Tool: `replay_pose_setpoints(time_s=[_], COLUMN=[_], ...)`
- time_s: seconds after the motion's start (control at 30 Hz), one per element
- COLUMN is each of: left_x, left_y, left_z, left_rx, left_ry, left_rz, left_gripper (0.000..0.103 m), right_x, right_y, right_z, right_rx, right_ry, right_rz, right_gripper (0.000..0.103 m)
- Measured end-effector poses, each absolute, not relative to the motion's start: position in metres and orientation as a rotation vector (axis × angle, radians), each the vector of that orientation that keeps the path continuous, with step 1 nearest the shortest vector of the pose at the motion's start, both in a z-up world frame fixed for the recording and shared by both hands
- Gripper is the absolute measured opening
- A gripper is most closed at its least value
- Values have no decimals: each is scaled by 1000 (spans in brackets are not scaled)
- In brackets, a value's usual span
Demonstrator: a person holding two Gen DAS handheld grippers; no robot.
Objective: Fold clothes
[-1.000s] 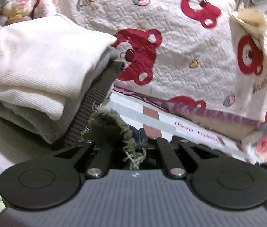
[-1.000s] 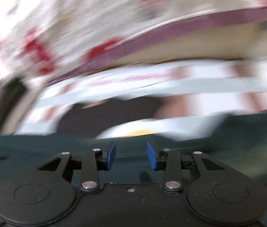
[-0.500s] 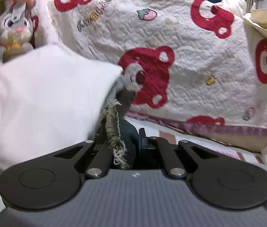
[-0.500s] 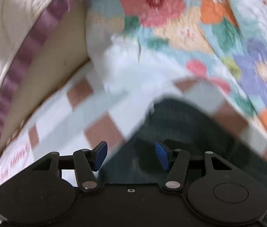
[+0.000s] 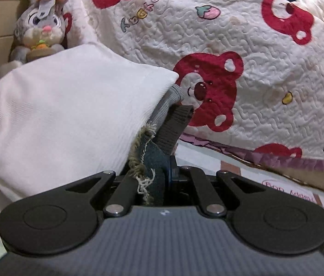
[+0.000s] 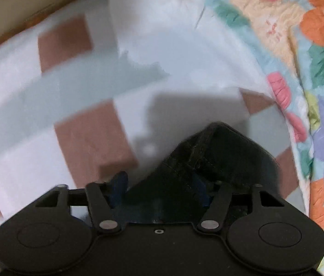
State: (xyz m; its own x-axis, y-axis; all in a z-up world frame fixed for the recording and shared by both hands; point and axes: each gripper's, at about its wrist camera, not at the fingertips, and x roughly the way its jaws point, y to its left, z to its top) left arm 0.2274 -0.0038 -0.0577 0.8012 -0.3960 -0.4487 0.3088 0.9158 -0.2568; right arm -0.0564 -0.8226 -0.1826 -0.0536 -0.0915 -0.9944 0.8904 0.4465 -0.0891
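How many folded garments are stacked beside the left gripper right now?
3, possibly more hidden: white top uppermost, light grey knit poking out under it, dark brown ribbed knit lowest, nearest the frayed denim.

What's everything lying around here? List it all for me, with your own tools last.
folded clothes stack: one pile, white on top, grey and dark ribbed layers under it, left on the bed
dark denim garment: one, dark blue with a frayed hem, its edge pinched in the left gripper; a dark fold sits between the right gripper's jaws
bear quilt: one, cream with red bears, behind
plush rabbit: one, grey, back left
checked sheet: one, white, pale green, brown, underneath
floral quilt: one, multicoloured, right
left gripper: black, shut on denim
right gripper: black, jaws opening
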Motion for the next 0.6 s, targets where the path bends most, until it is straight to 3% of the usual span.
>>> replay_pose_setpoints(time_s=[0.1,0.13,0.2,0.23,0.27,0.37,0.5,0.6], left_x=[219,218,218,218,218,215,213,216], left_y=[-3,-2,-1,0,1,-1,-1,7], left_z=[-65,-66,-67,-67,-68,-64,-47,-32], left_rx=[-107,-107,-107,-108,-108,-101,-161,-295], left_ry=[477,481,488,492,496,487,464,438], left_rz=[-392,-396,-402,-406,-409,-421,-463,-504], left_gripper=[3,3,3,3,3,3,3,3], right_x=[-65,-67,-74,-81,-91,-123,-183,-203], right_y=[-814,-810,-798,-794,-790,-779,-765,-758], right_z=[-179,-177,-172,-169,-167,-157,-126,-106], right_rx=[765,750,698,678,689,766,893,881], right_ry=[1339,1318,1265,1225,1163,934,495,343], right_rz=[-966,-971,-985,-999,-1009,-1017,-1008,-1003], right_gripper=[71,64,41,22,10,8,8,8])
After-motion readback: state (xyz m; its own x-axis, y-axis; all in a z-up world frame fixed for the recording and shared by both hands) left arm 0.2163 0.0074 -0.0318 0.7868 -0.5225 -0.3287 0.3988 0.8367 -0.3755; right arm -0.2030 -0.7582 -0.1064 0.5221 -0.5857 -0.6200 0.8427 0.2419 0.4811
